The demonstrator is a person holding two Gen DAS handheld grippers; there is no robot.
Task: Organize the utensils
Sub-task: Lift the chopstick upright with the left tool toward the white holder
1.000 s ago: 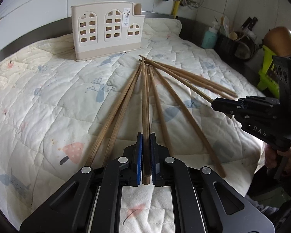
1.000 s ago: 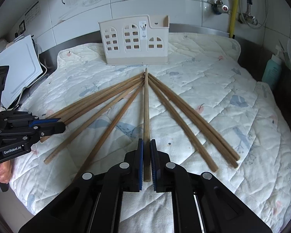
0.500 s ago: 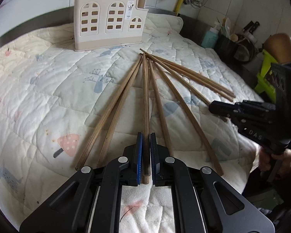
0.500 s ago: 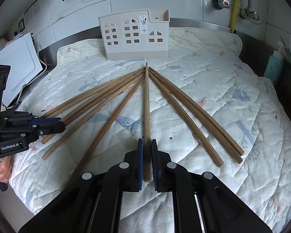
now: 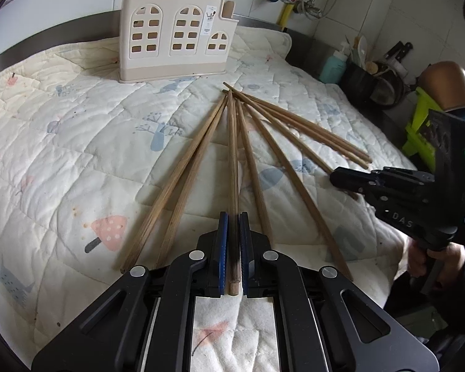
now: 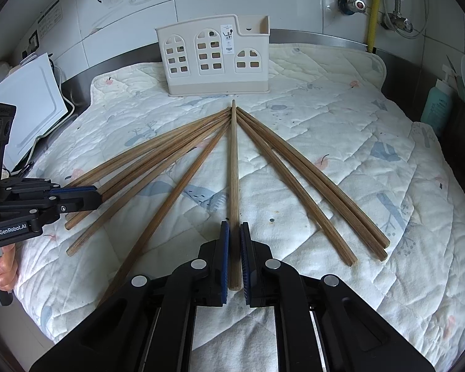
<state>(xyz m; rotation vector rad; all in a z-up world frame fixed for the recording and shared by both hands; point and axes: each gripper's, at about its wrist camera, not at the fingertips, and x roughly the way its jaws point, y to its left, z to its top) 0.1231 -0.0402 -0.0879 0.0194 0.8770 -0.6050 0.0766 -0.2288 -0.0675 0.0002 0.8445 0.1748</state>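
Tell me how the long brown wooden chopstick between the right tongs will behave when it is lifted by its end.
The long brown wooden chopstick looks straight, so probably stiff. Held only at its near end by the right tongs, the far tip may droop or pivot. It looks round, so likely to roll on the quilted white mat if released.

a quilted white mat [image 6: 341, 142] printed with mushrooms, birds and trees covers the steel bench [image 6: 325, 42]. near the mat's far edge stands a cream utensil holder [image 6: 215, 59] with arched window cut-outs. in front of it lie wooden chopsticks [image 6: 183, 158] in a fan, thin tips gathered close to the holder, thick ends spread toward the near edge. a white board [image 6: 28, 105] leans at the bench's left end.
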